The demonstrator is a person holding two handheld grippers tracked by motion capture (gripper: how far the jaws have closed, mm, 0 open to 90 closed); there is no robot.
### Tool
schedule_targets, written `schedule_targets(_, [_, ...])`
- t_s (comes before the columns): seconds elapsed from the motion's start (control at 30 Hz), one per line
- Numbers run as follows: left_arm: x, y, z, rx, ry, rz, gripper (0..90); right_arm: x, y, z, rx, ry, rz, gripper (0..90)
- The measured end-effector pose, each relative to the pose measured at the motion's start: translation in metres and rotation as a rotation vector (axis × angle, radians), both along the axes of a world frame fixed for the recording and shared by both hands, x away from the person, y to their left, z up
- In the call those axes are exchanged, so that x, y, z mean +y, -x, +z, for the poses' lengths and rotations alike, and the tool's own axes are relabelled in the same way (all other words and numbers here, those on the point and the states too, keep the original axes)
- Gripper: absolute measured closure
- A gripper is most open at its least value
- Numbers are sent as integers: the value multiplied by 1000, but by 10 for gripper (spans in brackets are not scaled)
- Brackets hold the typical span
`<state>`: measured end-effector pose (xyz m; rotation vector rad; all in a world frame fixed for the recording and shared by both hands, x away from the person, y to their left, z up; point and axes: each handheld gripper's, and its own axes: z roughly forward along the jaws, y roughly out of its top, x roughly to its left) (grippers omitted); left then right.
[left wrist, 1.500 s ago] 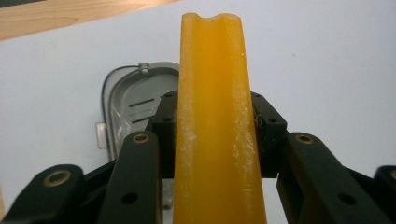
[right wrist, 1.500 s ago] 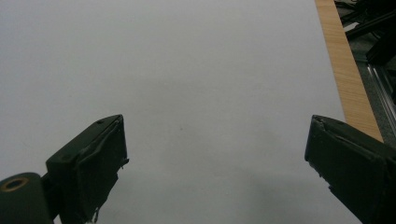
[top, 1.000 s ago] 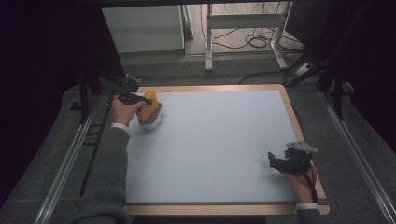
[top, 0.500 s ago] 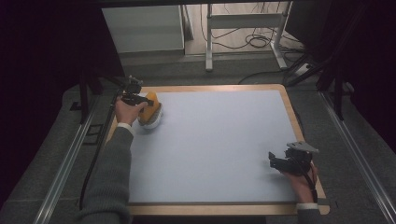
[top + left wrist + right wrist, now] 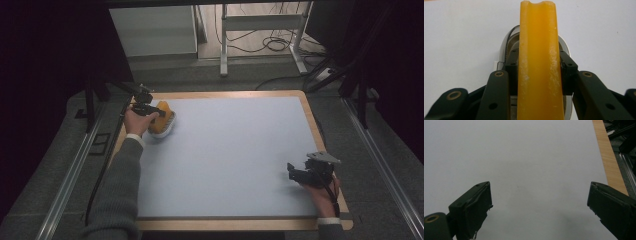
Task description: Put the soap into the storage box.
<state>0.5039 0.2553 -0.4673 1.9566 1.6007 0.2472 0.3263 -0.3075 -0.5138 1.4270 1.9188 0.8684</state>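
A thick yellow-orange piece (image 5: 164, 116) stands on edge in a white oval dish (image 5: 168, 131) at the far left of the pale mat (image 5: 235, 150). My left gripper (image 5: 158, 117) is shut on it. In the left gripper view the black pads (image 5: 512, 72) press on both flat sides of the yellow piece (image 5: 537, 45), with the dish rim (image 5: 502, 48) showing beneath. My right gripper (image 5: 292, 174) rests near the mat's front right corner, held by a hand. Its jaws stand wide apart, and the right gripper (image 5: 540, 210) has nothing but bare mat between them.
The mat lies on a wooden board (image 5: 311, 117) whose edge (image 5: 609, 162) runs just right of the right gripper. Metal rails (image 5: 385, 170) flank the table. Cables and frame legs (image 5: 225, 45) lie on the floor beyond the far edge.
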Motion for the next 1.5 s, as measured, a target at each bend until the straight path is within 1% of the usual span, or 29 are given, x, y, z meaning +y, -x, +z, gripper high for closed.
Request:
schedule_targets(0.13, [-1,1,0,11,-16,-15,583,1,0,0,0,1,4,57])
schedule_targets(0.2, [-1,2,0,10,-18,-15,535,1,0,0,0,1,3,57])
schedule_targets(0.23, [-1,2,0,11,-20,-13,535,1,0,0,0,1,3,57])
schedule_targets(0.27, [-1,2,0,10,-21,-13,481,1,0,0,0,2,2,57])
schedule_targets(0.33, [-1,3,0,8,-17,-13,468,1,0,0,0,1,2,57])
schedule_targets(0.37, [0,3,1,9,-15,-14,441,1,0,0,0,1,2,57])
schedule_targets(0.4, [0,4,2,0,-17,0,370,1,0,0,0,1,2,57])
schedule_targets(0.47, [0,6,5,-10,-28,13,313,1,0,0,3,0,2,57])
schedule_targets(0.53, [1,6,7,-16,-25,15,267,1,0,-1,3,-1,2,57])
schedule_targets(0.57, [3,9,11,-43,-15,22,245,1,0,-1,3,1,2,57])
schedule_targets(0.67, [4,13,16,-65,-5,17,210,1,0,-1,4,0,3,57])
schedule_targets(0.7, [4,13,16,-65,-5,17,201,1,0,-1,4,1,2,57])
schedule_targets(0.73, [3,17,20,-85,-7,9,197,1,0,-1,4,2,2,57])
schedule_targets(0.77, [3,17,20,-85,-7,9,194,1,0,-1,4,2,2,57])
schedule_targets(0.8, [2,22,25,-111,-4,2,193,1,0,-1,3,1,2,57])
schedule_targets(0.83, [2,22,25,-111,-4,2,196,1,0,-1,2,3,3,57])
schedule_targets(0.87, [0,28,31,-129,16,-24,195,1,0,-1,3,2,2,57])
schedule_targets(0.9, [-2,31,35,-140,20,-37,193,1,0,-1,3,2,2,57])
schedule_targets(0.93, [-2,31,35,-140,20,-37,194,1,0,-1,3,2,2,57])
schedule_targets(0.97, [-5,40,42,-168,34,-55,194,2,0,-1,3,2,3,57])
schedule_targets(1.0, [-5,40,42,-168,34,-55,194,2,0,-1,3,2,3,57])
schedule_targets(1.03, [-7,50,48,-194,54,-75,196,1,0,0,1,2,3,57])
schedule_targets(1.13, [-10,65,54,-218,68,-112,197,2,0,0,-1,3,3,57])
schedule_targets(1.3, [-14,89,56,-241,78,-163,196,3,1,0,-1,4,8,57])
schedule_targets(1.33, [-14,89,56,-241,78,-163,196,3,1,0,-1,4,8,57])
schedule_targets(1.37, [-16,98,53,-249,84,-179,196,3,1,0,-1,5,8,57])
schedule_targets(1.43, [-18,108,48,-250,86,-193,197,4,1,0,-2,6,10,57])
schedule_targets(1.47, [-18,108,48,-250,86,-193,197,4,1,0,-2,6,10,57])
schedule_targets(1.5, [-20,113,44,-244,83,-206,197,4,1,0,-2,7,10,57])
